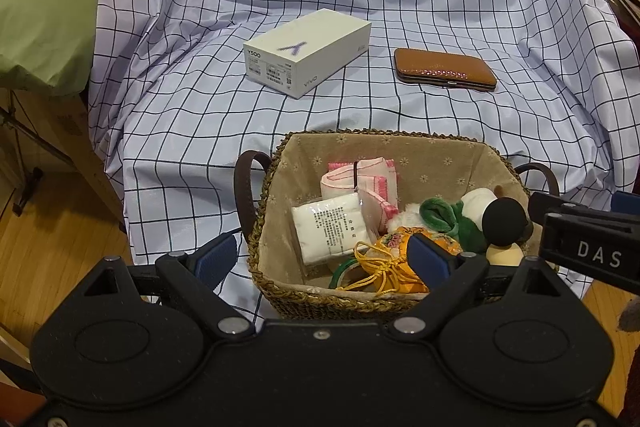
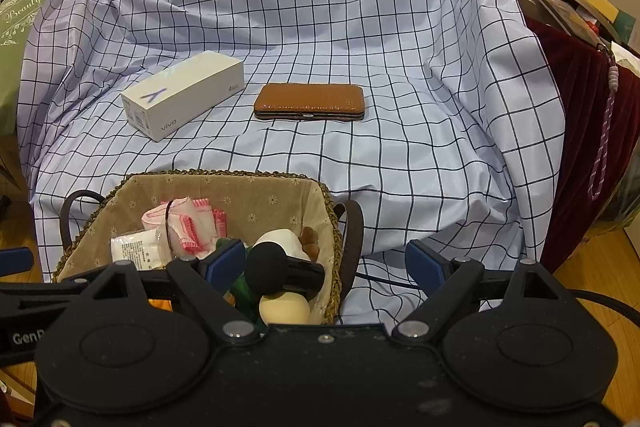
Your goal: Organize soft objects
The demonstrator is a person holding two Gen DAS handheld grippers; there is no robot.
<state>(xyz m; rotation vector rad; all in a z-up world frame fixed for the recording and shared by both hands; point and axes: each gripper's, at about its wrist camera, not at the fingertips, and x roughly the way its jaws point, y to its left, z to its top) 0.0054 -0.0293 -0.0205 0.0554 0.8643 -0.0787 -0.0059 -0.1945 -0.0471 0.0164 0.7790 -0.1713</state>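
A woven basket (image 1: 384, 135) with a flowered lining sits at the near edge of the checked cloth. Inside lie a pink-and-white folded cloth (image 1: 372, 175), a white printed packet (image 1: 328, 227), an orange pouch with yellow cords (image 1: 392, 267) and a green-and-white plush (image 1: 448, 215). My left gripper (image 1: 322, 259) hovers open over the basket's near left part, its right pad above the pouch, holding nothing. In the right wrist view the basket (image 2: 224, 174) is at lower left. My right gripper (image 2: 325, 263) is open and holds nothing, straddling the basket's right rim and handle.
A white phone box (image 1: 308, 51) and a brown hard case (image 1: 444, 69) lie on the cloth behind the basket. A green bag (image 1: 48, 7) stands at left, and a dark red drape (image 2: 580, 127) with clutter at right. A wooden floor lies below.
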